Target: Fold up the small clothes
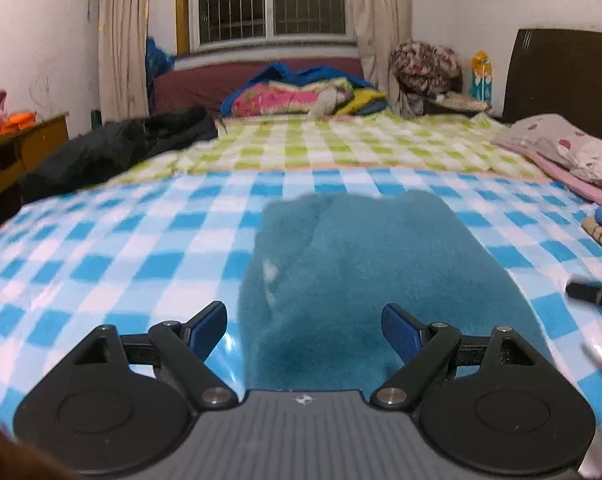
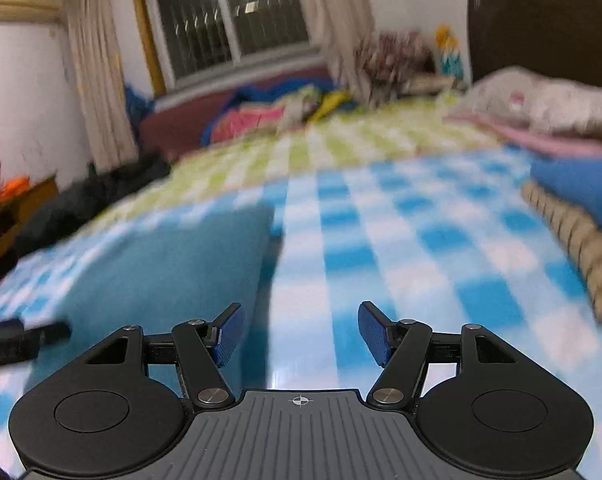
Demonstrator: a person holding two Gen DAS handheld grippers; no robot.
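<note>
bedroom setting: bed (image 1: 101, 248) covered by a blue-and-white checked blanket near the cameras and a green-checked sheet further back; barred window (image 1: 271, 0) at the far wall, dark outside.

left to right. dark garment heap (image 1: 117, 152) at the bed's left edge, well apart from the work. left gripper (image 1: 304, 330): jaws stand wide apart, nothing between the pads, hovering over the near end of the teal fleece garment (image 1: 361, 264), which lies on the blue checks as a roughly rectangular, apparently already folded shape. right gripper (image 2: 300, 332): jaws apart, empty, over bare blanket just beside the garment's right edge. folded stack (image 2: 573, 216) at far right, a blue piece lying on a checked one, near the pillows (image 2: 541, 100).

risks, as judgement:
- fleece looks thick; a pinch taking only the top layer would peel the fold open.
- right gripper sits off the cloth; closing there could catch blanket instead of garment.
- right view is heavily smeared, so edge position is uncertain.

view differences: left wrist view shows the garment's whole top, with a crease on its left part and a pale fleck; the stack is only a sliver. right wrist view shows the garment's right side edge casting a shadow on the blanket, the stack's layers, and an air conditioner (image 2: 21, 2) on the wall.
</note>
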